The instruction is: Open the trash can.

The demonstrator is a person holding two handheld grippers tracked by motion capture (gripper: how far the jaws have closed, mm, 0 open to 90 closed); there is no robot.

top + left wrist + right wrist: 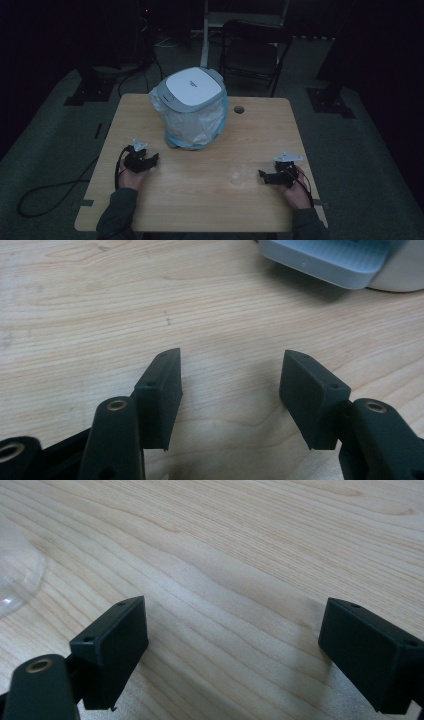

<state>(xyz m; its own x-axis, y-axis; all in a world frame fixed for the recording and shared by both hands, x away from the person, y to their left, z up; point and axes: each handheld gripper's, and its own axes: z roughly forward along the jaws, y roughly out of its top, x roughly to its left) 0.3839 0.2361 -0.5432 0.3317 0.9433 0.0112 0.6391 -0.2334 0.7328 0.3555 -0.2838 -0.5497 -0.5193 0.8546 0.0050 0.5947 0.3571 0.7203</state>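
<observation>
A small bin point(194, 107) with a white and grey lid and a pale plastic liner stands at the back middle of the wooden table point(150, 205). Its grey lid edge point(330, 260) shows at the top of the left gripper view. A clear, crumpled plastic item point(239, 174) lies on the wood right of centre, and its rim point(17, 570) shows at the left of the right gripper view. My left gripper point(154, 159) rests at the table's left, open over bare wood point(230, 385). My right gripper point(262, 175) rests at the right, open and empty point(232, 645), just right of the clear item.
A cable hole point(239, 109) sits in the table near the back right. A dark folding chair point(252, 52) stands behind the table. A black cable point(50, 192) loops on the floor at the left. The room around is dim.
</observation>
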